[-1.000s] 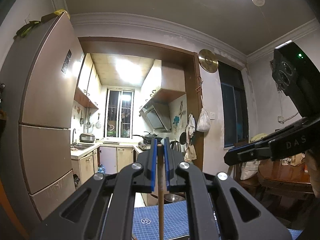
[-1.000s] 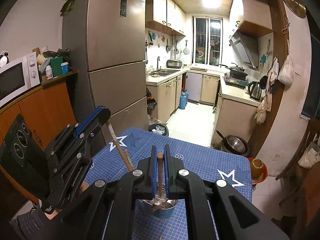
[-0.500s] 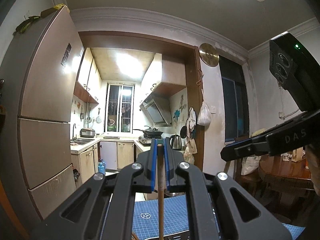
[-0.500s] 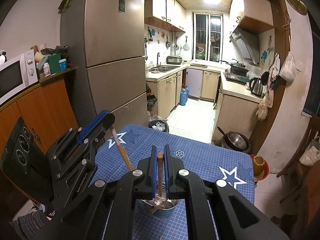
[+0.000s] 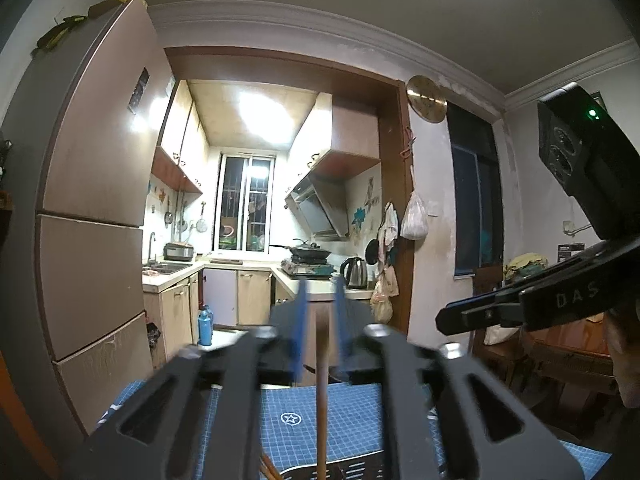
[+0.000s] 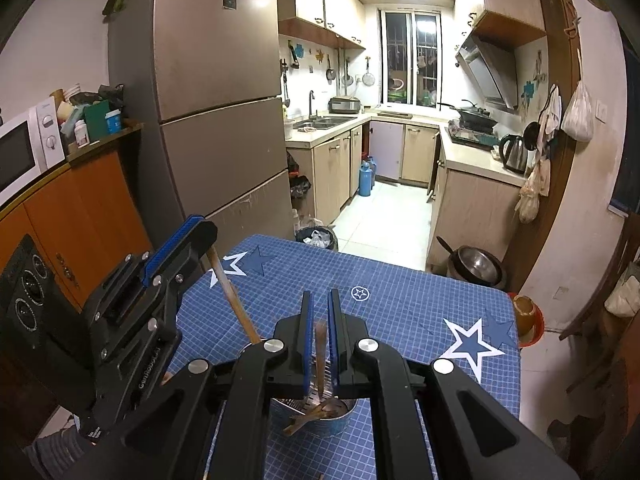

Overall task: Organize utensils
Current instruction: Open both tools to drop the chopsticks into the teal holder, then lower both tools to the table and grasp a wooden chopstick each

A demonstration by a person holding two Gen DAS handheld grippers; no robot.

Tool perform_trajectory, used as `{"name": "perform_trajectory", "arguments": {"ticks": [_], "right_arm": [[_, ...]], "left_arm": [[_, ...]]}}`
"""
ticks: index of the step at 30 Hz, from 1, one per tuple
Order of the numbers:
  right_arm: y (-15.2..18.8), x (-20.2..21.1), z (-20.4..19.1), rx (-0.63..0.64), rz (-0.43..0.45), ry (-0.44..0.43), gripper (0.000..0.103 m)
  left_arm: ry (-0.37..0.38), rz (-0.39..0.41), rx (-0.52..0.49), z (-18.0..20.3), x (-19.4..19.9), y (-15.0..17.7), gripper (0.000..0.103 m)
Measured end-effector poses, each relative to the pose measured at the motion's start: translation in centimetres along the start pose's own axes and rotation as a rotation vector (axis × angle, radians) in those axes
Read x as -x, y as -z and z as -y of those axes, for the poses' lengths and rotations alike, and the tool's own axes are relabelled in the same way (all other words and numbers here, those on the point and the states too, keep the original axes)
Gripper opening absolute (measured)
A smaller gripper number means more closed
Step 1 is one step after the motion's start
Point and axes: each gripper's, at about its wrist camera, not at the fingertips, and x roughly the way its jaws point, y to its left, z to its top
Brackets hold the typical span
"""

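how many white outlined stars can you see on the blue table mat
2 in the right wrist view: one star near the mat's right edge, one star at its far left corner beside the left gripper. Others may be hidden under the grippers.

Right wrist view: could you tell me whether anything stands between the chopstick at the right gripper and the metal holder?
Nothing visible does: the chopstick at the right gripper hangs straight over the metal holder, whose open mouth holds only a few utensils.
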Motion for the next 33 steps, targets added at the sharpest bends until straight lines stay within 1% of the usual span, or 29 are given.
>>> {"name": "perform_trajectory", "arguments": {"ticks": [1, 2, 5, 7, 8, 9, 10, 11, 12, 13, 14, 15, 16, 17, 18, 19, 20, 21, 23, 24, 25, 26, 27, 28, 29, 30, 31, 32, 33], "right_arm": [[0.0, 0.1, 0.0, -0.001, 0.004, 0.001, 0.02], [0.0, 0.2, 0.0, -0.003, 0.01, 0.002, 0.023], [-0.1, 1.3, 0.3, -0.011, 0.041, 0.007, 0.024], [-0.2, 2.9, 0.5, -0.014, 0.084, 0.002, 0.024], [-0.2, 4.4, 0.3, -0.014, 0.113, 0.006, 0.024], [-0.1, 5.5, 0.3, -0.006, 0.135, 0.011, 0.026], [0.1, 7.4, -0.1, 0.016, 0.17, 0.023, 0.031], [0.2, 8.5, -0.4, 0.031, 0.193, 0.028, 0.033], [0.8, 11.2, -1.2, 0.061, 0.248, 0.04, 0.036], [1.4, 13.1, -1.6, 0.08, 0.286, 0.042, 0.038], [2.5, 15.5, -2.3, 0.102, 0.335, 0.049, 0.039], [3.5, 17.2, -2.8, 0.115, 0.371, 0.058, 0.041], [5.4, 19.5, -3.5, 0.131, 0.425, 0.068, 0.042], [6.9, 20.9, -3.8, 0.138, 0.459, 0.071, 0.042], [10.2, 23.1, -4.6, 0.146, 0.512, 0.078, 0.042], [12.1, 24.1, -4.8, 0.145, 0.535, 0.082, 0.042], [15.9, 25.3, -5.3, 0.132, 0.572, 0.079, 0.042], [18.9, 25.7, -5.7, 0.129, 0.575, 0.068, 0.042], [23.9, 25.2, -6.4, 0.123, 0.563, 0.091, 0.042], [27.3, 24.3, -6.7, 0.115, 0.528, 0.084, 0.042], [30.7, 23.0, -6.7, 0.074, 0.482, 0.091, 0.042], [33.1, 21.6, -6.6, 0.031, 0.437, 0.079, 0.042], [35.2, 20.3, -6.3, -0.004, 0.389, 0.075, 0.042], [37.1, 19.2, -6.2, -0.029, 0.347, 0.084, 0.04], [39.0, 17.9, -6.0, -0.052, 0.308, 0.091, 0.038], [40.9, 16.4, -5.8, -0.076, 0.258, 0.102, 0.033], [41.9, 15.3, -5.8, -0.09, 0.227, 0.108, 0.028], [42.8, 14.1, -5.8, -0.096, 0.194, 0.108, 0.027], [43.3, 13.4, -6.0, -0.091, 0.176, 0.114, 0.024]], "left_arm": [[-0.011, 0.005, 0.004, -0.1, 0.1, 0.0, 0.046], [-0.023, 0.014, 0.006, -0.2, 0.2, 0.0, 0.054], [-0.033, 0.013, 0.0, -0.2, 0.6, -0.5, 0.054], [-0.041, 0.015, -0.004, -0.2, 1.2, -0.9, 0.054], [-0.048, 0.018, -0.008, -0.1, 1.8, -1.4, 0.054], [-0.051, 0.023, -0.011, 0.0, 2.4, -1.7, 0.056], [-0.06, 0.035, -0.018, 0.2, 3.4, -2.3, 0.058], [-0.068, 0.044, -0.025, 0.4, 4.6, -2.7, 0.061], [-0.073, 0.052, -0.031, 0.7, 5.7, -2.9, 0.065], [-0.075, 0.062, -0.037, 0.9, 7.0, -3.3, 0.068], [-0.086, 0.074, -0.051, 1.4, 8.9, -3.6, 0.074], [-0.095, 0.075, -0.064, 1.6, 9.9, -3.6, 0.079], [-0.095, 0.074, -0.086, 2.0, 11.9, -3.5, 0.08], [-0.087, 0.075, -0.099, 2.2, 13.8, -3.1, 0.084], [-0.087, 0.066, -0.108, 2.4, 15.3, -2.6, 0.087], [-0.089, 0.054, -0.111, 2.4, 16.5, -2.0, 0.087], [-0.088, 0.036, -0.107, 2.4, 18.4, -1.0, 0.088], [-0.086, 0.021, -0.099, 2.4, 19.7, -0.1, 0.088], [-0.081, -0.025, -0.091, 2.5, 22.7, 2.6, 0.088], [-0.082, -0.048, -0.086, 2.5, 23.6, 3.9, 0.088], [-0.086, -0.082, -0.075, 2.5, 24.5, 5.5, 0.088], [-0.09, -0.111, -0.067, 2.5, 25.0, 6.7, 0.088], [-0.099, -0.16, -0.064, 2.8, 25.8, 8.9, 0.088], [-0.106, -0.183, -0.067, 2.9, 26.2, 10.1, 0.088], [-0.117, -0.225, -0.063, 3.0, 26.5, 12.1, 0.088], [-0.123, -0.265, -0.05, 3.0, 26.5, 13.5, 0.088], [-0.128, -0.295, -0.037, 2.8, 26.6, 14.7, 0.088], [-0.133, -0.339, -0.03, 2.9, 26.4, 16.2, 0.088], [-0.139, -0.356, -0.036, 3.0, 26.4, 17.1, 0.088]]}}
